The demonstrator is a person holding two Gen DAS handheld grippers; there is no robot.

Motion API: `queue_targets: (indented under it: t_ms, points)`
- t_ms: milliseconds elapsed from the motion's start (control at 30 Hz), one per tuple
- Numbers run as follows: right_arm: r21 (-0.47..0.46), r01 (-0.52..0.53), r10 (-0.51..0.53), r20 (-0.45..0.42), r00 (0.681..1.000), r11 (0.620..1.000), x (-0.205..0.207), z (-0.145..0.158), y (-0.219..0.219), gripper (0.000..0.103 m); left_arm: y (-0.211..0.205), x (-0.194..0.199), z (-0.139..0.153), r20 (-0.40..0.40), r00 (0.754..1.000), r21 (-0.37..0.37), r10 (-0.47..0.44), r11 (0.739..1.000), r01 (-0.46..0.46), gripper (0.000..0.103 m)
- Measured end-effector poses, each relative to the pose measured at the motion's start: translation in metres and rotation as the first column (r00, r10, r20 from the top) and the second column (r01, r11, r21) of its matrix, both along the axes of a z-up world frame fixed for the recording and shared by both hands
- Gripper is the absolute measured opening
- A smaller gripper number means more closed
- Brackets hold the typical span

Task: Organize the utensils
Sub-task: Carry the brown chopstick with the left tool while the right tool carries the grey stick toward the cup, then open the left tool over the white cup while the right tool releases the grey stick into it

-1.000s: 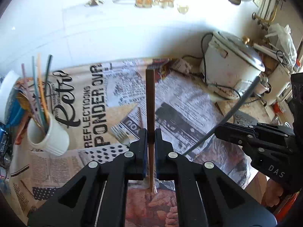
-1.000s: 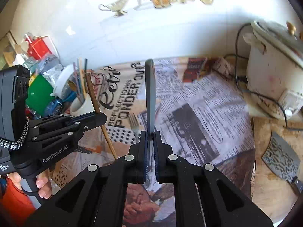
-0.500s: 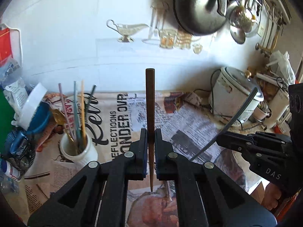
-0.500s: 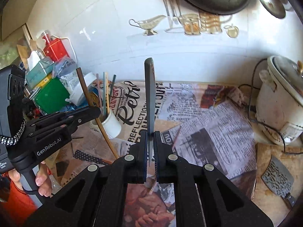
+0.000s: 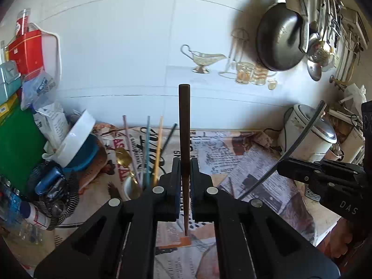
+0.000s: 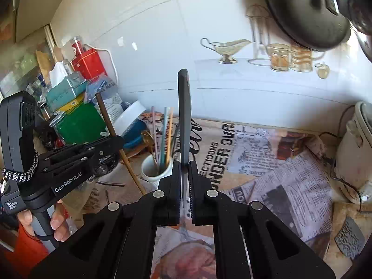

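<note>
My left gripper (image 5: 184, 162) is shut on a brown wooden chopstick (image 5: 184, 125) that stands upright between its pads, blunt end up. In the right wrist view the same left gripper (image 6: 109, 143) holds that chopstick (image 6: 111, 130) tilted, above the counter's left side. My right gripper (image 6: 184, 165) is shut on a dark grey flat utensil handle (image 6: 184, 111); the left wrist view shows this handle (image 5: 300, 137) as a thin curved strip. A white cup (image 6: 152, 169) with several coloured sticks stands on the newspaper just left of both grippers, and in the left wrist view my fingers partly hide this cup (image 5: 129, 186).
Newspaper (image 6: 290, 186) covers the counter. A white rice cooker (image 5: 309, 134) with a cord sits at the right, and a cleaver (image 6: 351, 239) lies on a board beside it. Stacked bowls (image 5: 76, 139), a green board (image 6: 79, 121) and boxes crowd the left. A black wok (image 5: 281, 44) hangs on the wall.
Both grippers have risen and shifted left toward the cup, each still holding its utensil. More of the wall shows, and the fork on the newspaper has dropped out of view.
</note>
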State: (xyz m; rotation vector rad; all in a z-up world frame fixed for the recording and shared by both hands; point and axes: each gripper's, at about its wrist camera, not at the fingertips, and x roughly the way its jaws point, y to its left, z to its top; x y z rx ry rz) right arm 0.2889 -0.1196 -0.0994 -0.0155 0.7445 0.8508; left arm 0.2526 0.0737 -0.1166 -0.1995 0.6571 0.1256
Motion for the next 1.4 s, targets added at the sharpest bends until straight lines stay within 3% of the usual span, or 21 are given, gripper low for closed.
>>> queue_targets:
  t_ms: [400,733,1100,1400]
  points:
    - [0.009,-0.052,0.051,0.007,0.999,0.999,0.004,0.011,0.078,0.006,0.074,-0.002,0.011,0.027,0.999,-0.029,0.042,0.999,-0.041,0.005]
    - [-0.001,-0.057,0.057,0.003,0.998,0.998,0.019,0.011,0.117,0.006,0.106,0.021,0.011,0.046,0.998,-0.03,0.042,0.999,-0.04,0.005]
    - [-0.081,-0.049,0.043,-0.08,0.996,0.996,0.042,-0.031,0.147,0.006,0.119,0.062,-0.05,-0.056,0.998,-0.072,0.022,0.997,-0.027,0.005]
    - [-0.159,-0.079,0.051,-0.172,0.984,0.984,0.05,-0.068,0.165,0.006,0.124,0.072,-0.091,-0.152,0.988,-0.116,-0.005,0.993,-0.013,0.005]
